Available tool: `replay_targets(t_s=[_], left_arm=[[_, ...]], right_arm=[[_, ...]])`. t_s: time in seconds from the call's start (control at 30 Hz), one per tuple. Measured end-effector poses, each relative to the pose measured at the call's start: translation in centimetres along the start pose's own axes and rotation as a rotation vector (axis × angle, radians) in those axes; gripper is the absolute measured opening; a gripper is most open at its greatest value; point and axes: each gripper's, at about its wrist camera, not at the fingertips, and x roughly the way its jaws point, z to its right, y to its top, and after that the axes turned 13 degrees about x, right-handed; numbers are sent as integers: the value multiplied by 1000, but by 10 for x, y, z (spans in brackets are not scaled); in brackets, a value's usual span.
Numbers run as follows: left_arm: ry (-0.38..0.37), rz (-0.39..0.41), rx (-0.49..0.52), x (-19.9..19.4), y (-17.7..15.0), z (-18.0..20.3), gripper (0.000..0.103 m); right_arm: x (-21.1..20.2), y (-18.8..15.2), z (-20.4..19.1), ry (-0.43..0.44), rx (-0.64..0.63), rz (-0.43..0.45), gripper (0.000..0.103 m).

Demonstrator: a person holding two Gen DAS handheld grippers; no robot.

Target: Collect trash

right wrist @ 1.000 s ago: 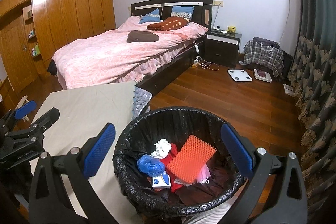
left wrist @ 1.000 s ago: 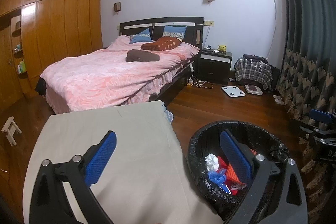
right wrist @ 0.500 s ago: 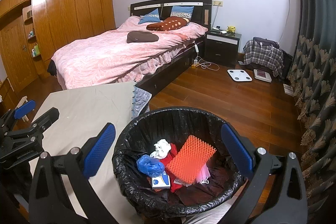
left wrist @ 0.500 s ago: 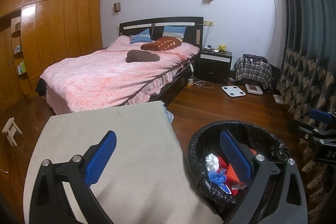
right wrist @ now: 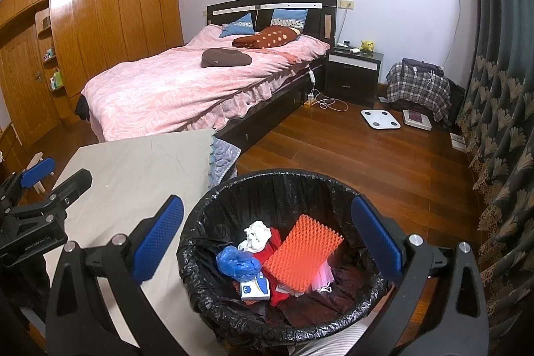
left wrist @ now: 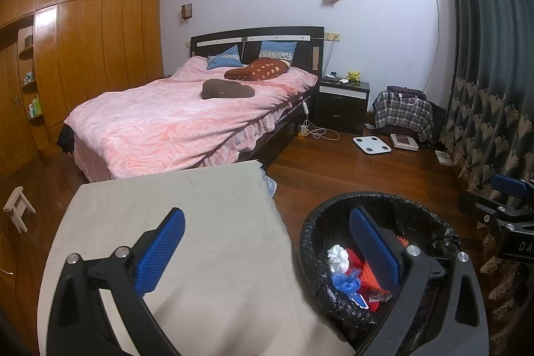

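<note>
A black-lined trash bin [right wrist: 213, 222] stands on the floor beside a cloth-covered table [right wrist: 140, 165]. It holds an orange spiky pad [right wrist: 302, 252], a blue bag [right wrist: 235, 261], white crumpled paper [right wrist: 257, 232], a small blue and white box [right wrist: 255, 287] and red scraps. My right gripper [right wrist: 267, 239] is open and empty above the bin. My left gripper [left wrist: 267, 247] is open and empty over the table's right edge [left wrist: 233, 256], with the bin [left wrist: 313, 222] at its right.
A bed with a pink cover [left wrist: 173, 119] stands behind the table. A nightstand [left wrist: 343, 102], a white scale [left wrist: 372, 144] and a plaid-covered bundle [left wrist: 404, 112] are on the wood floor at the back right. A dark curtain [left wrist: 484, 89] hangs on the right. A small wooden stool [left wrist: 18, 212] is at the left.
</note>
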Motion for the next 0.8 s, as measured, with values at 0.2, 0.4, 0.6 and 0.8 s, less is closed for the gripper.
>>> replay_targets(t_s=[0.2,0.4,0.6,0.8], left_arm=[[0,-1,1,1,0,0,97],[-1,-3,3,0,1,-1,97],[-7,-6,3,0,1,-3,97],[-11,-5,6,1,0,-4,97]], right_arm=[[0,0,0,0,0,-1,98],[0,0,0,0,1,-2,98],[0,-1,1,-2,1,-4,98],[1,-6,5,-4,5,-7,98]])
